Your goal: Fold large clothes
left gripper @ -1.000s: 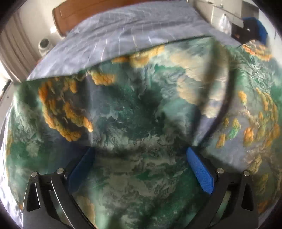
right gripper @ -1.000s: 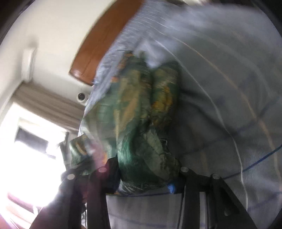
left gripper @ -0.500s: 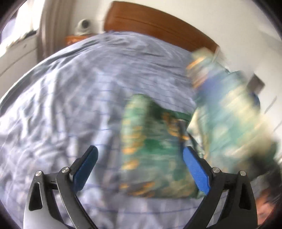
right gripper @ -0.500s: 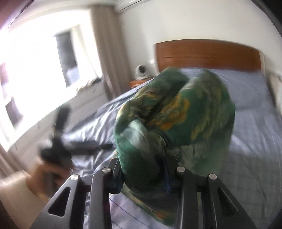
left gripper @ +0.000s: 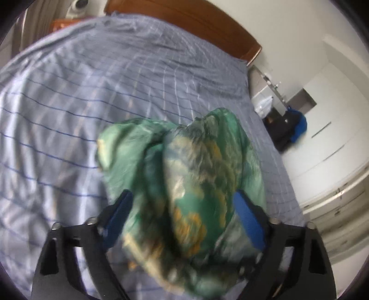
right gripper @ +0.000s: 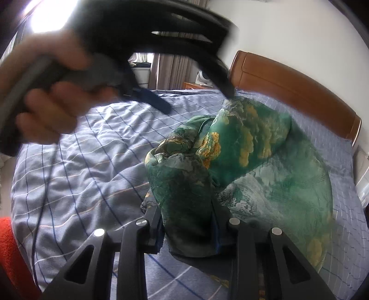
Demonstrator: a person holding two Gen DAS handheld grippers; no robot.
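A large green garment (right gripper: 265,184) with yellow and grey print hangs bunched over the blue checked bed (right gripper: 80,173). My right gripper (right gripper: 188,223) is shut on a thick fold of it at the bottom of the right wrist view. The left gripper (right gripper: 196,99), held in a hand (right gripper: 46,103), hovers over the top of the bunch, one fingertip (right gripper: 228,92) touching the cloth. In the left wrist view the garment (left gripper: 203,175) fills the gap of the left gripper (left gripper: 183,211). Its jaws are closing, and the blue pads (left gripper: 246,214) are not pressing.
The wooden headboard (left gripper: 184,18) runs along the far end of the bed (left gripper: 80,92). White cabinets (left gripper: 334,161) and a blue and black bag (left gripper: 298,129) stand on the right. An orange-red thing (right gripper: 11,249) shows at the lower left edge of the right wrist view.
The left gripper left the spread cloth, swung over the bed and narrowed its jaws around the bunch. The right gripper rolled upright and carried its fold across the bed, close to the left gripper.
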